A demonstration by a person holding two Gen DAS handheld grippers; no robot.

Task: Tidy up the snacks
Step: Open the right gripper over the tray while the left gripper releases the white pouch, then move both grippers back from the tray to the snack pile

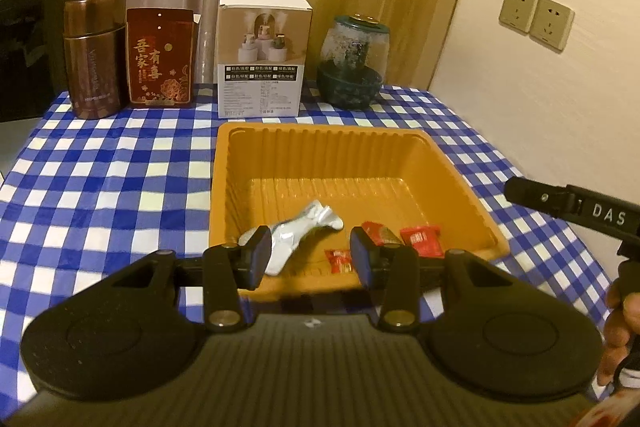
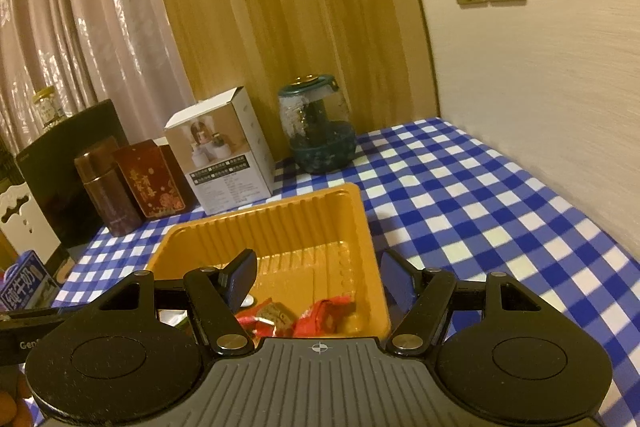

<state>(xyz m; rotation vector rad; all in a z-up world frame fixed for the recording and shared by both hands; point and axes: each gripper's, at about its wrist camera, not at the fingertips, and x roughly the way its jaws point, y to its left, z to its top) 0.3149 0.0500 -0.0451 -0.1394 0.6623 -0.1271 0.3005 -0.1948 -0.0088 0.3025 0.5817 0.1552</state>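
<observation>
The blue-and-white checked tablecloth (image 1: 120,167) reaches a cream wall with two sockets (image 1: 534,17). The orange ribbed plastic tray (image 1: 344,155) holds a crumpled silver wrapper (image 1: 296,231) and small red snack packets (image 1: 420,239), partly hidden behind the gripper. The left gripper (image 1: 306,255) and right gripper (image 2: 320,279) both hover spread apart, pinching nothing.

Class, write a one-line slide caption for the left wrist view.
Open left gripper above an orange tray holding a silver wrapper and red snack packets on checked cloth.
</observation>
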